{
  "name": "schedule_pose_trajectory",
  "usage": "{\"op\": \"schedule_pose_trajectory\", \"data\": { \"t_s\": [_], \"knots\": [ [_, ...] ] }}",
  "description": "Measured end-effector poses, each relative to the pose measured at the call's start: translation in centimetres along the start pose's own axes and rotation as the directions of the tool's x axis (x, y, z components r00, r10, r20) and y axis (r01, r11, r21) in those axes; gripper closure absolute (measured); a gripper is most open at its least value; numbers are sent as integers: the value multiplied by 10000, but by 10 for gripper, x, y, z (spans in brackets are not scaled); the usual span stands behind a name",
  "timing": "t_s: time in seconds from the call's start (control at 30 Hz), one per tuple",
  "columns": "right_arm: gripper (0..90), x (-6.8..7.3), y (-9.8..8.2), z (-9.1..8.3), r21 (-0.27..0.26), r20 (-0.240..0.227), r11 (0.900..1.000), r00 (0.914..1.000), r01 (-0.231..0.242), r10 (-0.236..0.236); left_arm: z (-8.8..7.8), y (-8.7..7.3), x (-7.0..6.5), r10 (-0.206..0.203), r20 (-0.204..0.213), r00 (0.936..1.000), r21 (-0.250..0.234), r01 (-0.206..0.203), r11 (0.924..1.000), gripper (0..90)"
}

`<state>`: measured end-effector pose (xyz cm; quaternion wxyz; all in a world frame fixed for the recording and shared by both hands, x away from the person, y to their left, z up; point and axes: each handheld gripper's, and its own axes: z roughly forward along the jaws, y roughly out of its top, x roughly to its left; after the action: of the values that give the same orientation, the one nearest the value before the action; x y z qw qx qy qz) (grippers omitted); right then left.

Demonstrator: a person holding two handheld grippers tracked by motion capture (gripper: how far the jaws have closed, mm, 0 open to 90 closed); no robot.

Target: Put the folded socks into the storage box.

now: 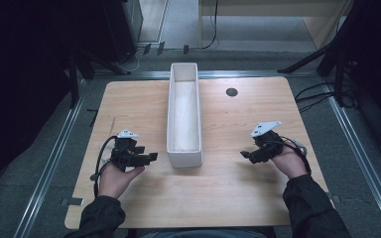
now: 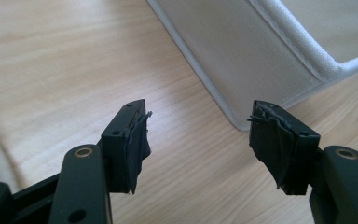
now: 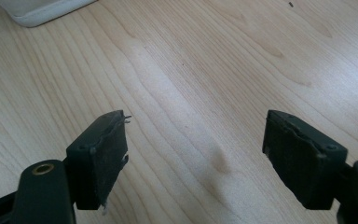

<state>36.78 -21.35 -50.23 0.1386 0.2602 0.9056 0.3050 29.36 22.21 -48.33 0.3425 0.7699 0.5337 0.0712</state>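
A long white rectangular bin (image 1: 184, 148) stands lengthwise in the middle of the wooden table (image 1: 228, 188); its inside looks bare. My left gripper (image 1: 150, 157) rests low over the table just left of the bin's near end, held in a hand, jaws pointing at the bin. In the left gripper view it (image 2: 198, 140) is open with nothing between the pads, and the bin's near corner (image 2: 261, 60) lies just ahead. My right gripper (image 1: 244, 155) sits to the right of the bin, apart from it, and is open (image 3: 196, 154) over bare wood.
A small dark round hole (image 1: 231, 92) marks the table's far right part. The bin's corner (image 3: 37, 11) shows at the top left of the right gripper view. Metal rails, cables and stand legs surround the table on the grey floor.
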Motion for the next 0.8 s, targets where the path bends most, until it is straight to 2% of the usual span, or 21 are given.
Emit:
{"op": "schedule_pose_trajectory", "data": {
  "t_s": [0.07,0.1,0.23,0.33,0.43,0.6,0.7,0.8],
  "knots": [
    [221,0,0,0,0,1,10000,10000,-1,1,1,0,1,-99,82,9999,86,98,9999,374],
    [221,0,0,0,-12,-1,10000,10000,3,-3,0,-1,0,-42,283,9996,-27,43,10000,375],
    [221,1,0,0,20,-1,10000,10000,10,-10,0,0,-1,-62,405,9992,-14,63,10000,370],
    [220,1,0,0,46,-24,10000,10000,-6,7,2,-1,-2,13,292,9996,201,-19,9998,363],
    [220,1,0,0,31,-36,10000,10000,30,-30,2,-2,-1,-59,410,9991,352,44,9994,367],
    [220,1,0,1,67,-51,9999,9999,90,-90,2,-2,0,-43,325,9995,395,30,9992,363],
    [220,1,0,1,81,-51,9999,9999,101,-101,1,-2,0,-137,460,9988,407,118,9991,350],
    [220,2,1,2,123,-95,9999,9999,111,-110,1,-1,-1,-58,438,9990,432,39,9991,344]
  ]
}}
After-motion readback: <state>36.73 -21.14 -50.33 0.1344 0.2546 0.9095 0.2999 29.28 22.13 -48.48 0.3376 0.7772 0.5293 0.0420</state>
